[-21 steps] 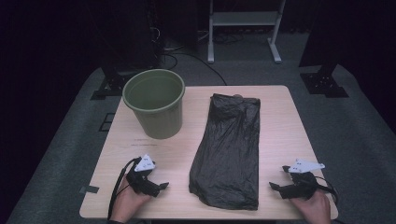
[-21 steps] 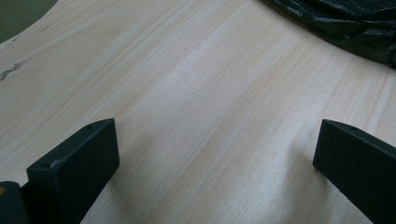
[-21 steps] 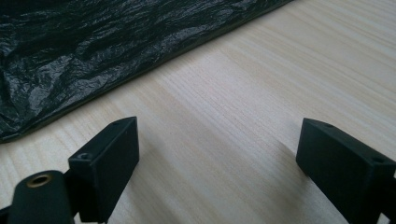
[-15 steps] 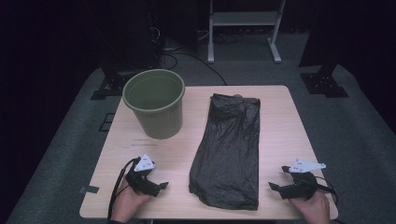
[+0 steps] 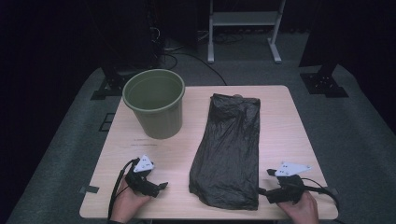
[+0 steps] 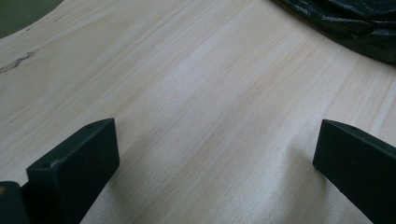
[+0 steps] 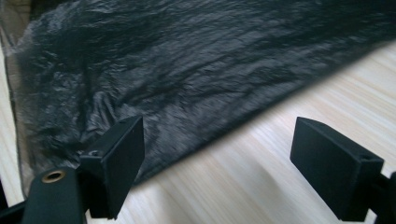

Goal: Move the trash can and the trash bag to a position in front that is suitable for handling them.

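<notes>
The left gripper (image 5: 156, 186) rests low on the near left part of the wooden table (image 5: 280, 121), in the person's left hand (image 5: 128, 203). Its jaws stand wide apart with nothing between them; in the left gripper view only bare wood lies between the two black pads (image 6: 74, 163), and the edge of the black plastic bag (image 6: 345, 23) shows farther off at the upper right.

The right gripper (image 5: 265, 183), held by the right hand (image 5: 301, 210), sits at the near right, just beside the bag's (image 5: 229, 149) near right corner. Its jaws are also spread wide and grip nothing (one pad (image 7: 121, 163) stands over the bag's (image 7: 187, 79) edge, the other over bare wood; whether it touches the plastic I cannot tell).

The bag lies flat and crumpled along the middle of the table. An olive-green plastic bin (image 5: 154, 102) stands upright to its left, near the far left corner, well apart from both grippers.
</notes>
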`<state>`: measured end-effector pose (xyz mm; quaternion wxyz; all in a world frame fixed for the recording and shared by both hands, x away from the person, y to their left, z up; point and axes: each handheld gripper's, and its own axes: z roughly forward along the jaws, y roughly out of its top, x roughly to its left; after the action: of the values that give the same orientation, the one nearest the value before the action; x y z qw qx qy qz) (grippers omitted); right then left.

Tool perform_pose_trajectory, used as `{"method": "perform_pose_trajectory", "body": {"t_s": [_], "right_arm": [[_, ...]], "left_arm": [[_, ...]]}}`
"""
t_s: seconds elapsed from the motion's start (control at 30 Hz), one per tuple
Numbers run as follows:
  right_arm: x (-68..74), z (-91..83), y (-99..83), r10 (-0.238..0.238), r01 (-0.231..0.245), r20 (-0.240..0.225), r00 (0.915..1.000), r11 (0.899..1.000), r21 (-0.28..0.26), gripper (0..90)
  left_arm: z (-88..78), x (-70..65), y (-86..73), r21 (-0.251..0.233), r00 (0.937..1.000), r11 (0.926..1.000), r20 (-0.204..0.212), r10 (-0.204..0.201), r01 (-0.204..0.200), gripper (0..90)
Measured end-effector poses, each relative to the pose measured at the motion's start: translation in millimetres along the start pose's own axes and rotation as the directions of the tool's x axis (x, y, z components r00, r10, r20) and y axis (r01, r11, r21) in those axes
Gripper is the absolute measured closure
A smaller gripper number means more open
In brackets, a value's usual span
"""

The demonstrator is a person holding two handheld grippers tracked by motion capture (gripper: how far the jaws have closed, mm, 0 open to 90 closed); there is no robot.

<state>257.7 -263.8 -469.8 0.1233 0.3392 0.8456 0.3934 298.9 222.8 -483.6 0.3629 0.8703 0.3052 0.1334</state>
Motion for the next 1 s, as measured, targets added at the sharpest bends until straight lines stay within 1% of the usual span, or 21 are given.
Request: {"method": "perform_pose_trajectory", "body": {"t_s": [0.07, 0.1, 0.13, 0.17, 0.2, 0.23, 0.37, 0.43, 0.47, 0.5, 0.53, 0.57, 0.6, 0.63, 0.67, 0.7, 0.77, 0.8, 0.87, 0.93, 1.0], "right_arm": [[2.2, 2.1, 1.2, -0.001, 0.001, -0.008, 1.0000, 1.000, 0.005, 16.2], [6.6, 5.7, 3.0, -0.012, 0.012, -0.016, 0.9998, 1.000, 0.010, 19.1], [6.6, 5.7, 3.0, -0.012, 0.012, -0.016, 0.9998, 1.000, 0.010, 19.1], [10.3, 9.8, 4.4, -0.025, 0.026, -0.020, 0.9995, 0.999, 0.022, 20.4], [10.3, 9.8, 4.4, -0.025, 0.026, -0.020, 0.9995, 0.999, 0.022, 20.4], [13.0, 14.3, 5.6, -0.042, 0.042, -0.013, 0.9990, 0.998, 0.042, 21.5], [14.1, 18.7, 6.3, -0.046, 0.048, -0.026, 0.9986, 0.998, 0.051, 25.9], [15.2, 22.2, 6.4, -0.060, 0.062, -0.035, 0.9976, 0.996, 0.061, 34.5], [15.7, 22.3, 6.3, -0.068, 0.069, -0.024, 0.9974, 0.996, 0.060, 37.9], [15.7, 21.6, 6.6, -0.073, 0.074, -0.024, 0.9971, 0.995, 0.061, 44.1], [15.7, 21.6, 6.6, -0.073, 0.074, -0.024, 0.9971, 0.995, 0.061, 44.1], [15.7, 20.6, 6.7, -0.078, 0.079, -0.020, 0.9968, 0.995, 0.064, 49.7], [15.5, 20.1, 6.1, -0.078, 0.079, -0.019, 0.9968, 0.995, 0.057, 57.6], [15.3, 19.2, 5.4, -0.082, 0.083, -0.026, 0.9963, 0.995, 0.050, 69.7], [14.9, 18.8, 5.0, -0.081, 0.082, -0.031, 0.9962, 0.995, 0.048, 75.7], [14.9, 18.8, 5.0, -0.081, 0.082, -0.031, 0.9962, 0.995, 0.048, 75.7], [13.3, 18.1, 4.8, -0.079, 0.081, -0.042, 0.9960, 0.995, 0.050, 86.6], [12.9, 17.4, 4.8, -0.079, 0.081, -0.037, 0.9962, 0.995, 0.054, 88.6], [12.2, 17.0, 4.7, -0.078, 0.080, -0.036, 0.9963, 0.995, 0.056, 88.9], [7.0, 12.0, 3.5, -0.061, 0.062, -0.025, 0.9978, 0.997, 0.053, 88.9], [5.4, 9.9, 3.0, -0.055, 0.056, -0.019, 0.9983, 0.997, 0.046, 88.8]], "left_arm": [[0.0, 0.0, 0.0, 0.000, 1.0000, 1.0000, 0.000, 0.000, 0.000, 0.0], [0.0, 0.0, 0.0, 0.000, 1.0000, 1.0000, 0.000, 0.000, 0.000, 0.0], [0.0, 0.0, 0.0, 0.000, 1.0000, 1.0000, 0.000, 0.000, 0.000, 0.0], [0.0, 0.0, 0.0, 0.000, 1.0000, 1.0000, 0.000, 0.000, 0.000, 0.0], [0.0, 0.0, 0.0, 0.000, 1.0000, 1.0000, 0.000, 0.000, 0.000, 0.0], [0.0, 0.0, 0.0, 0.000, 1.0000, 1.0000, 0.000, 0.000, 0.000, 0.0], [0.0, 0.0, 0.0, 0.000, 1.0000, 1.0000, 0.000, 0.000, 0.000, 0.0], [0.0, 0.0, 0.0, 0.000, 1.0000, 1.0000, 0.000, 0.000, 0.000, 0.0], [0.0, 0.0, 0.0, 0.000, 1.0000, 1.0000, 0.000, 0.000, 0.000, 0.0], [0.0, -0.1, 0.0, 0.000, 1.0000, 1.0000, 0.000, 0.000, 0.000, 0.0], [0.0, 0.0, 0.0, 0.000, 1.0000, 1.0000, 0.000, 0.000, 0.000, 0.0], [0.0, -0.1, 0.0, 0.000, 1.0000, 1.0000, 0.000, 0.000, 0.000, 0.0], [0.0, -0.1, 0.0, 0.000, 1.0000, 1.0000, 0.000, 0.000, 0.000, 0.0], [0.0, -0.1, 0.0, 0.000, 1.0000, 1.0000, 0.000, 0.000, 0.000, 0.0], [0.0, -0.1, 0.0, 0.000, 1.0000, 1.0000, 0.000, 0.000, 0.000, 0.0], [0.0, -0.1, 0.0, 0.000, 1.0000, 1.0000, 0.000, 0.000, 0.000, 0.0], [0.0, -0.1, 0.0, 0.000, 1.0000, 1.0000, 0.000, 0.000, 0.000, 0.0], [0.0, -0.1, 0.0, 0.000, 1.0000, 1.0000, 0.000, 0.000, 0.000, 0.0], [0.0, -0.1, 0.0, 0.000, 1.0000, 1.0000, 0.000, 0.000, 0.000, 0.0], [0.0, -0.1, 0.0, 0.000, 1.0000, 1.0000, 0.000, 0.000, 0.000, 0.0], [0.0, -0.1, 0.0, 0.000, 1.0000, 1.0000, 0.000, 0.000, 0.000, 0.0]]}}
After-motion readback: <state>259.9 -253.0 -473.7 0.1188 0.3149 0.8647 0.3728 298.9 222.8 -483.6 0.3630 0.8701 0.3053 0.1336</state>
